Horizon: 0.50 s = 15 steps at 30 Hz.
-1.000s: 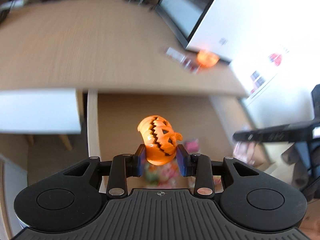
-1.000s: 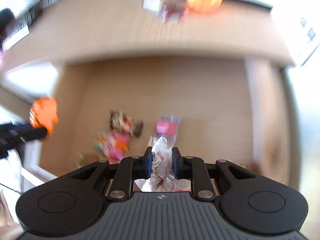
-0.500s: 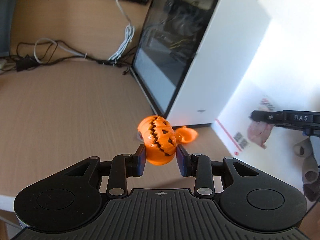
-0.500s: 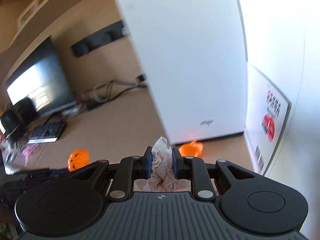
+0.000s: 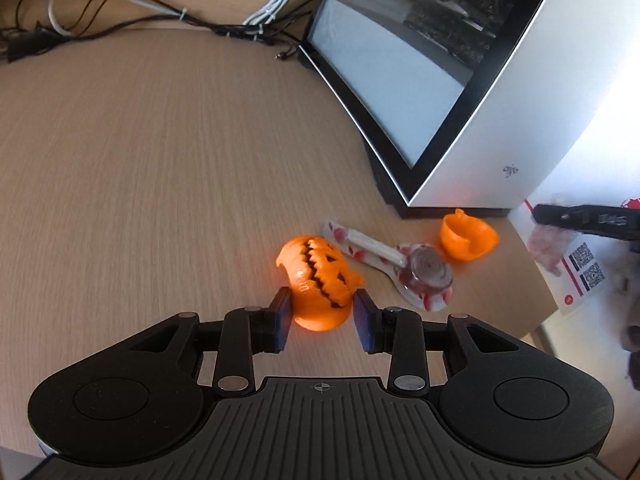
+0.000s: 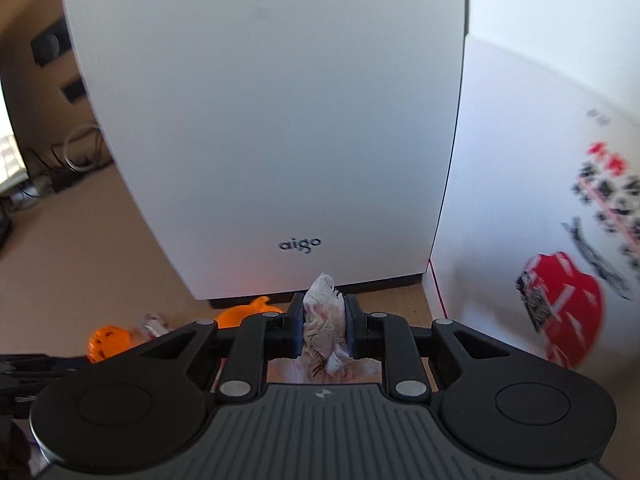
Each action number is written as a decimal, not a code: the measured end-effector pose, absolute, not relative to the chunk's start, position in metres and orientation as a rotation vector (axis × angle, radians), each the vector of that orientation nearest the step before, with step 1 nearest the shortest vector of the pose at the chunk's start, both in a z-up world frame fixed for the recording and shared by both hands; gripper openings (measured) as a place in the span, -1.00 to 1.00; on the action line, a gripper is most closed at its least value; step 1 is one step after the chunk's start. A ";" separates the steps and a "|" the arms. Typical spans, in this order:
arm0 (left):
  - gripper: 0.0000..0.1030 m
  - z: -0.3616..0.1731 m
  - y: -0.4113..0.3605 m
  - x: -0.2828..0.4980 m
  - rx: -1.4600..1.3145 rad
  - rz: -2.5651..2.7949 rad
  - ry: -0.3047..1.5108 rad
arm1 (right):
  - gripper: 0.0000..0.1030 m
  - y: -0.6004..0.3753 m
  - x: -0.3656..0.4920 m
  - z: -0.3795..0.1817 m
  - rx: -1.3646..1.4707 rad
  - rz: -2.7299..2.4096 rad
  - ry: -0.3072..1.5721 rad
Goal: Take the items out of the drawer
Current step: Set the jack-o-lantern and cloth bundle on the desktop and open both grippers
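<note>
My left gripper [image 5: 322, 316] is shut on an orange jack-o'-lantern half [image 5: 320, 280], holding it low over the wooden desk [image 5: 140, 180]. Just beyond it lie a red-and-white wrapped lollipop [image 5: 388, 264] and a second orange pumpkin half [image 5: 468, 236], open side up. My right gripper [image 6: 324, 320] is shut on a crumpled white wrapper with red print [image 6: 324, 312], close to the front of the white computer case [image 6: 280, 120]. That view also catches the held jack-o'-lantern half [image 6: 108, 340] at lower left. The drawer is out of view.
The white computer case [image 5: 460, 100] with a glass side stands at the back right. Cables [image 5: 120, 20] trail along the desk's far edge. A white carton with red print and QR codes [image 6: 540, 240] stands right of the case. The desk's right edge [image 5: 536, 320] is near.
Both grippers came up from over the open drawer and moved forward over the desk top toward the computer case. Each kept its item. The lollipop and second pumpkin half are now close.
</note>
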<state>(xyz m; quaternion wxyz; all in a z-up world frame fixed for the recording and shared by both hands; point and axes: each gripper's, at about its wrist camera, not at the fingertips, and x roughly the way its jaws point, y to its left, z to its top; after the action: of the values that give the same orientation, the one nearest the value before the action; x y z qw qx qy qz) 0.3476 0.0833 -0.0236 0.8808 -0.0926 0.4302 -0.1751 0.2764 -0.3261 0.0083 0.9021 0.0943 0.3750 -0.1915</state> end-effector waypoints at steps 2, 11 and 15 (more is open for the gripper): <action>-0.28 -0.022 0.081 0.345 -0.151 -0.333 0.892 | -0.63 -0.330 0.286 -0.002 0.190 -0.400 0.798; -0.31 -0.003 0.096 0.337 -0.160 -0.265 0.823 | -0.62 -0.320 0.316 -0.038 0.128 -0.349 0.859; -0.31 0.011 0.106 0.325 -0.176 -0.237 0.793 | -0.54 -0.317 0.323 -0.045 0.107 -0.342 0.868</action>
<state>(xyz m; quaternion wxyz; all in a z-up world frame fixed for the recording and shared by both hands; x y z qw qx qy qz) 0.3254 0.1059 0.0111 0.9118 -0.0853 0.3848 -0.1152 0.3232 -0.3170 -0.0450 0.8917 0.0518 0.4182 -0.1650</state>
